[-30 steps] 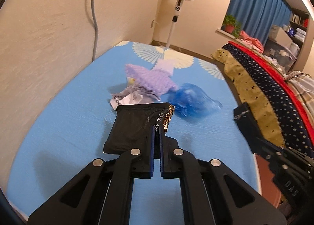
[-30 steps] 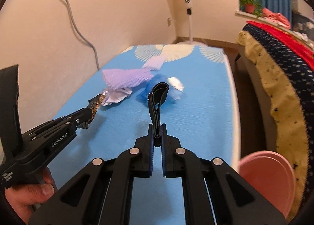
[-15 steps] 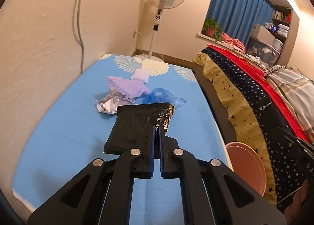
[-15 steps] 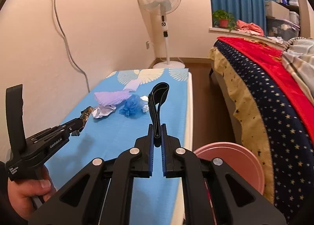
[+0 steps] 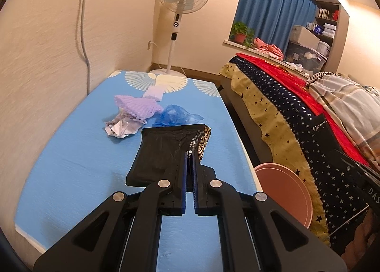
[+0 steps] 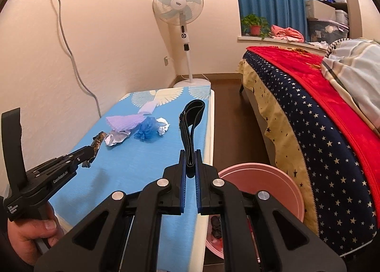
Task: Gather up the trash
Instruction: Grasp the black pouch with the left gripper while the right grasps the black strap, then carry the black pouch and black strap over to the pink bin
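My left gripper [image 5: 189,153] is shut on a flat black packet [image 5: 163,151] with a gold-patterned edge, held above the blue mattress [image 5: 78,158]. My right gripper [image 6: 190,153] is shut on a looped black strap [image 6: 191,122], held up near the mattress's right edge. The left gripper [image 6: 89,151] also shows in the right wrist view. On the mattress lie a purple foam piece [image 5: 136,105], crumpled white paper [image 5: 121,126] and a blue plastic bag [image 5: 174,115]. A pink bin [image 6: 263,191] stands on the floor by the mattress, with some trash inside.
A bed with a star-patterned cover [image 6: 315,129] stands to the right across a narrow floor gap. A standing fan [image 6: 181,11] is at the far end. A wall with a hanging cable [image 6: 68,46] runs along the left.
Both grippers have pulled back and risen from the trash pile, carrying the packet and the strap. The pink bin has come into view at the lower right.
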`<state>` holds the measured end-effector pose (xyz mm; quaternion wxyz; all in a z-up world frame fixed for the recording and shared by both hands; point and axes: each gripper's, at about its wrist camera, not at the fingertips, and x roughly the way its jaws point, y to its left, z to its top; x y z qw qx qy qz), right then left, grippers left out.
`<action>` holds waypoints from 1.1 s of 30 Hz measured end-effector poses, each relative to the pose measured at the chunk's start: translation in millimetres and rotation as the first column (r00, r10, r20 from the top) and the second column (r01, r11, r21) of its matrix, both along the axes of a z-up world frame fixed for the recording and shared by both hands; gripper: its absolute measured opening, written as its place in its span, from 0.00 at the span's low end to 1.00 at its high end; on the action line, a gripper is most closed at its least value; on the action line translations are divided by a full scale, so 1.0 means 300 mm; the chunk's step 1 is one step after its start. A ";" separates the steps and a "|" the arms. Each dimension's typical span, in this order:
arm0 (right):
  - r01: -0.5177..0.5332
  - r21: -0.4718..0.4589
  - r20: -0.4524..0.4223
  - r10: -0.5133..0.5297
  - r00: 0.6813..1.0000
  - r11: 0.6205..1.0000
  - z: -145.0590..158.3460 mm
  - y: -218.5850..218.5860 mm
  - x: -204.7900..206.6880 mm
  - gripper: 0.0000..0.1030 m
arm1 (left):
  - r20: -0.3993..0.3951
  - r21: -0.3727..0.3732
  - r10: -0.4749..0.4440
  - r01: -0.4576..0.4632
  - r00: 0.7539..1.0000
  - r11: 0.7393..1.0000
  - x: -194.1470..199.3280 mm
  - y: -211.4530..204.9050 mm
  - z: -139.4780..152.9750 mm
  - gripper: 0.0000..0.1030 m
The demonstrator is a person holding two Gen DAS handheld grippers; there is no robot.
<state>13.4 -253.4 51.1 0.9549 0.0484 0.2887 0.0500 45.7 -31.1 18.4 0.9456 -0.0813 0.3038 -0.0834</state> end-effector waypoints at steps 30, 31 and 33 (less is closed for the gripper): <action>0.160 -0.044 0.010 -0.160 0.987 0.986 -0.020 -0.089 0.015 0.07 | 0.029 0.012 -0.096 0.096 0.995 0.995 0.012 -0.150 -0.010 0.04; 0.165 -0.048 0.011 -0.164 0.986 0.985 -0.021 -0.092 0.016 0.07 | 0.030 0.012 -0.100 0.099 0.995 0.995 0.012 -0.155 -0.010 0.04; 0.172 -0.050 0.010 -0.172 0.985 0.984 -0.022 -0.098 0.019 0.07 | 0.032 0.013 -0.110 0.110 0.993 0.994 0.015 -0.171 -0.011 0.04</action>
